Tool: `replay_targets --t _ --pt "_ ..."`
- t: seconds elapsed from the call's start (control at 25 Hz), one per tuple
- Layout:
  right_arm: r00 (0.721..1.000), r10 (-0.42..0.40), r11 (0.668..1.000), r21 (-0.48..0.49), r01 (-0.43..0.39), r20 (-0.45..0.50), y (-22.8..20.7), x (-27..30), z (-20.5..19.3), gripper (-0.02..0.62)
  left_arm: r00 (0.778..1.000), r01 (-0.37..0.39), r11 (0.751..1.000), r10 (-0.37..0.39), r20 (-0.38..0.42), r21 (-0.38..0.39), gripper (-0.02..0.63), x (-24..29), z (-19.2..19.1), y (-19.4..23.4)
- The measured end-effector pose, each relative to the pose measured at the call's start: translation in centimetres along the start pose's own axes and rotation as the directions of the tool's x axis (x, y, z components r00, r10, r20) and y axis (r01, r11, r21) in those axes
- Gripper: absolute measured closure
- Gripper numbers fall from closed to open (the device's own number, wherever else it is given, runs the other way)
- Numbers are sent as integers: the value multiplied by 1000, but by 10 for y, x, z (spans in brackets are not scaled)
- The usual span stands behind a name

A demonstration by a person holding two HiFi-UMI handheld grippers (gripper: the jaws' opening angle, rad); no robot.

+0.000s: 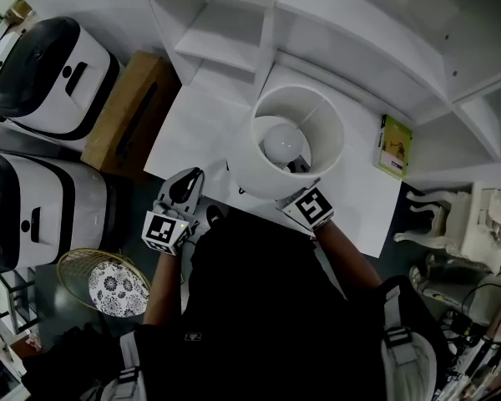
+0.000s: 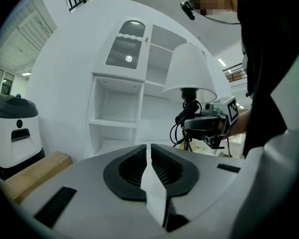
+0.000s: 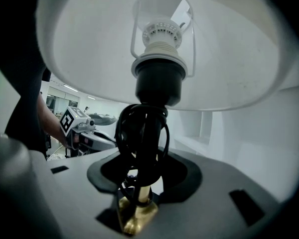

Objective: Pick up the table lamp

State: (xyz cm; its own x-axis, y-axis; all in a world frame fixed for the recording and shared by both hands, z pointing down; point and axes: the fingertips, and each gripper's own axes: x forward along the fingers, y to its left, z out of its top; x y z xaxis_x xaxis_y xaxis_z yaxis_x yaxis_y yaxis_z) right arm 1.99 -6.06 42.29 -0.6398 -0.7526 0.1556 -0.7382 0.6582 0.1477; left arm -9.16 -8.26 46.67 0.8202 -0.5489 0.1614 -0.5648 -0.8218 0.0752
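Looks like a lab hall: white shelving, boxy white machines, strip ceiling lights.

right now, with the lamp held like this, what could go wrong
The right gripper clamps the table lamp low on its brass stem, over the coiled black cord, so the top-heavy lamp may slip or tilt. Its wide shade is close to the white shelf unit and could bump it.

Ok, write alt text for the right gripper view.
The right gripper holds the lamp in its jaws by the brass stem, which is wound with black cord. The white shade fills the top of the frame, and the left gripper shows at the left.
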Motion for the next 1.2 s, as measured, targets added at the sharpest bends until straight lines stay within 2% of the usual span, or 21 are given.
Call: replay_targets --t 0.68,0.88,1.0,1.2 --pt "999 -41 999 -13 41 -7 -8 -26 0 428 1000 31 1000 -31 3 5 569 17 0 -21" --pt "998 -58 998 23 58 21 -7 -24 0 428 999 32 999 -32 3 16 569 15 2 -20" --pt "999 -47 999 -13 47 5 -6 -25 0 428 1000 29 999 -29 3 20 569 14 3 -20" --pt "999 -43 999 -16 43 0 -6 -26 -1 428 1000 23 1000 -23 0 21 569 12 2 -20"
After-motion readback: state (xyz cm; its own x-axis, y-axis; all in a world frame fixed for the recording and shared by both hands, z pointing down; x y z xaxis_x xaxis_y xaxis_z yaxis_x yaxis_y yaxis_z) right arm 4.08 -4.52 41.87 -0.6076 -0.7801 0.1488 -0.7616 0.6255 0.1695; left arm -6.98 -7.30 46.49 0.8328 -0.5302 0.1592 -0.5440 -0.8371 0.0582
